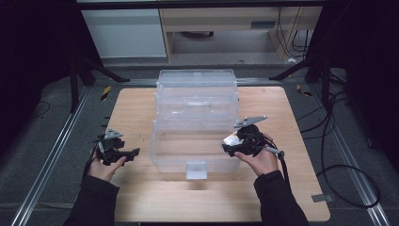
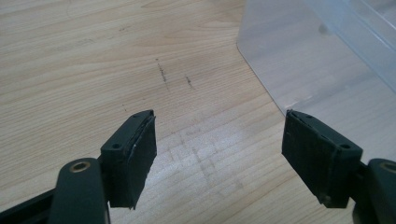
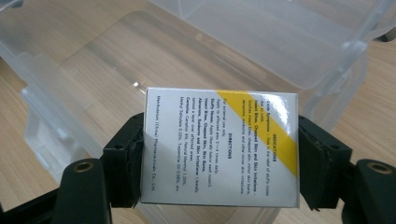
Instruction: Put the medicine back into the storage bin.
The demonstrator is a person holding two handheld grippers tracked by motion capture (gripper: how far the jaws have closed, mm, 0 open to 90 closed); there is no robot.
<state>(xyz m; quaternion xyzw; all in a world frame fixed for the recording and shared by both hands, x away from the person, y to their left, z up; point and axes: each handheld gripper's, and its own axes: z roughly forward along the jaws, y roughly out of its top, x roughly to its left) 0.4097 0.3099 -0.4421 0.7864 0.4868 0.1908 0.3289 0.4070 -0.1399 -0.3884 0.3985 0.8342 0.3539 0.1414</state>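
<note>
Holding a small white-and-yellow box clamped across its width, the right hand-held gripper hangs over the clear bin, likely so the box can drop straight in. Left hand-held gripper rests empty, jaws apart, over the surface beside the bin.

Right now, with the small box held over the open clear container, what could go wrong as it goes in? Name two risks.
1. The right gripper clamps the small white and yellow box only by its two side faces; it could slip or tilt on the way down.
2. The clear plastic container stands unheld, with the left gripper open over the wooden table beside it; a knock on its rim might shift it.
</note>
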